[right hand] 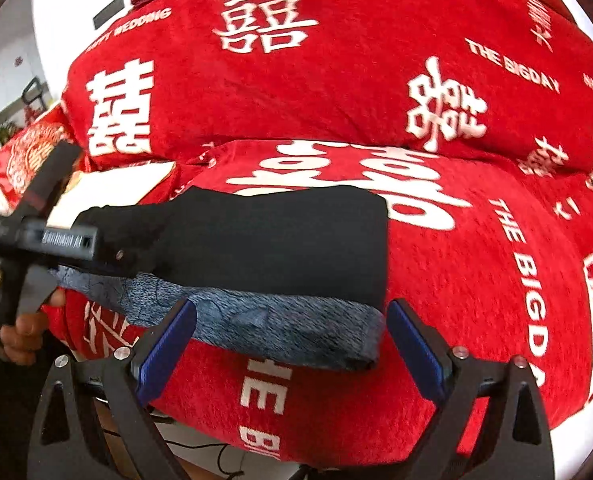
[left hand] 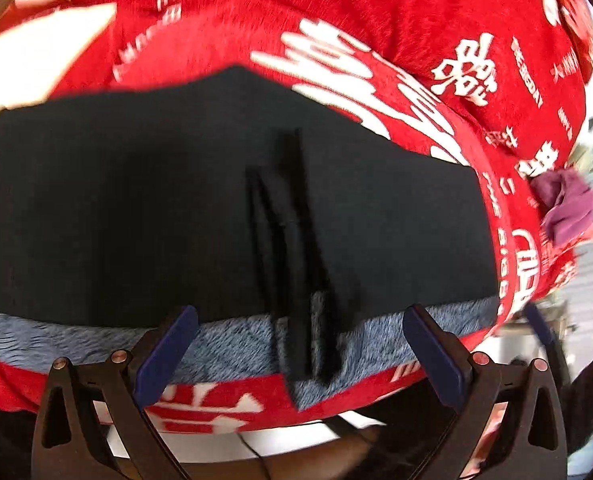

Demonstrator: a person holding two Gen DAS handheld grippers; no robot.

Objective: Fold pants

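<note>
Black pants [left hand: 156, 200] lie folded flat on the red bedspread [left hand: 376, 8], with their grey fleecy lining [left hand: 232, 340] showing along the near edge and black drawstrings [left hand: 292, 240] lying across the middle. My left gripper [left hand: 300, 340] is open and empty, just short of the near edge. In the right wrist view the pants [right hand: 280, 240] lie ahead with the lining strip [right hand: 280, 324] nearest. My right gripper [right hand: 292, 336] is open and empty at the strip's right end. The left gripper's body [right hand: 40, 236] shows at the left, held by a hand.
The red bedspread [right hand: 336, 92] with white lettering is bunched up high behind the pants. A purple cloth [left hand: 564, 208] lies at the bed's right edge. A white patch of cloth [left hand: 36, 60] lies at the far left. The bed's near edge drops off below the grippers.
</note>
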